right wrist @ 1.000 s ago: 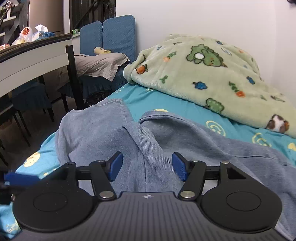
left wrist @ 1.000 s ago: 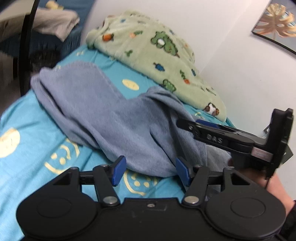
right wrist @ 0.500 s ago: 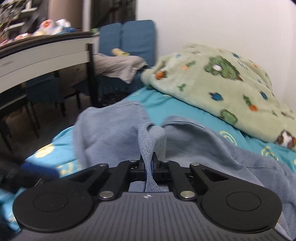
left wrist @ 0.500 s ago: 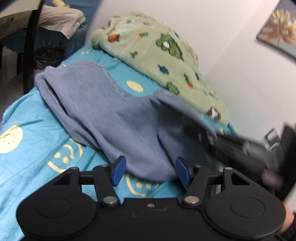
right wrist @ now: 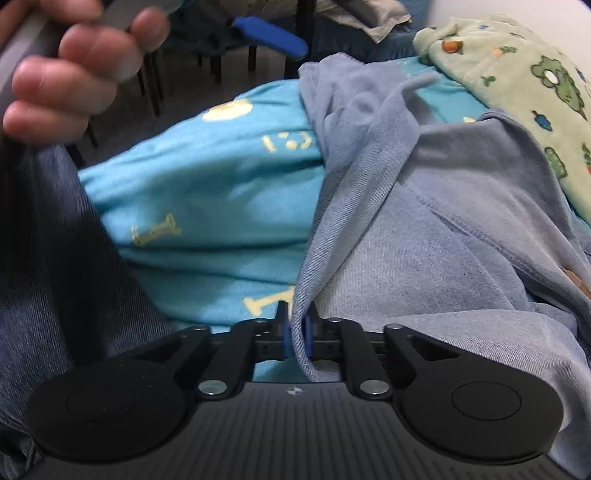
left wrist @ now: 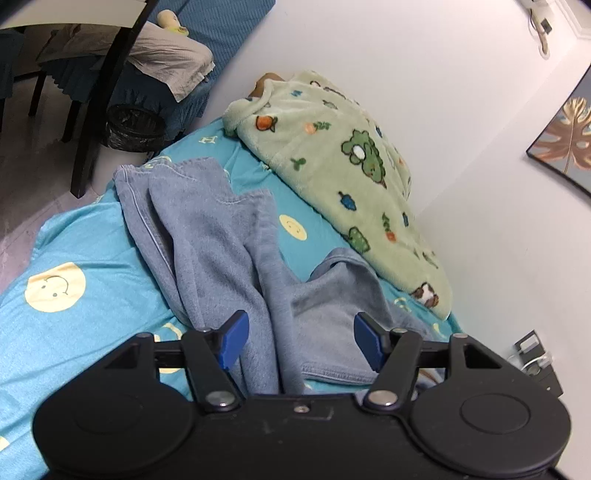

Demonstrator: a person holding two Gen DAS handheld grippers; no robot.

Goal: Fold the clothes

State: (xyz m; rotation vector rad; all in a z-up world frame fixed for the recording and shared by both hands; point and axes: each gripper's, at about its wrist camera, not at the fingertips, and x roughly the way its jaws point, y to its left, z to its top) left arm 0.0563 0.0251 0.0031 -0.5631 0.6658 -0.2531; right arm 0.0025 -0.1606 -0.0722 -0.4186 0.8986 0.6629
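Observation:
A blue-grey garment lies rumpled across the turquoise sheet of a bed. My left gripper hovers over its near hem with blue pads wide apart, opening slightly; cloth lies below them, not pinched. In the right wrist view the same garment is drawn up into a long fold. My right gripper has that fold's edge between its blue pads, which still press on it while the jaws are opening a little. A hand at top left holds the other gripper, whose blue fingertip shows beyond it.
A green cartoon-print blanket is piled along the white wall behind the garment. A dark table leg and a black bin stand on the floor past the bed. A person's jeans-clad leg is at the bed's near edge.
The right gripper shut on a fold of the garment and dragged it toward the bed's near edge, tilting down. It has left the left wrist view. The left gripper rose and rolled slightly.

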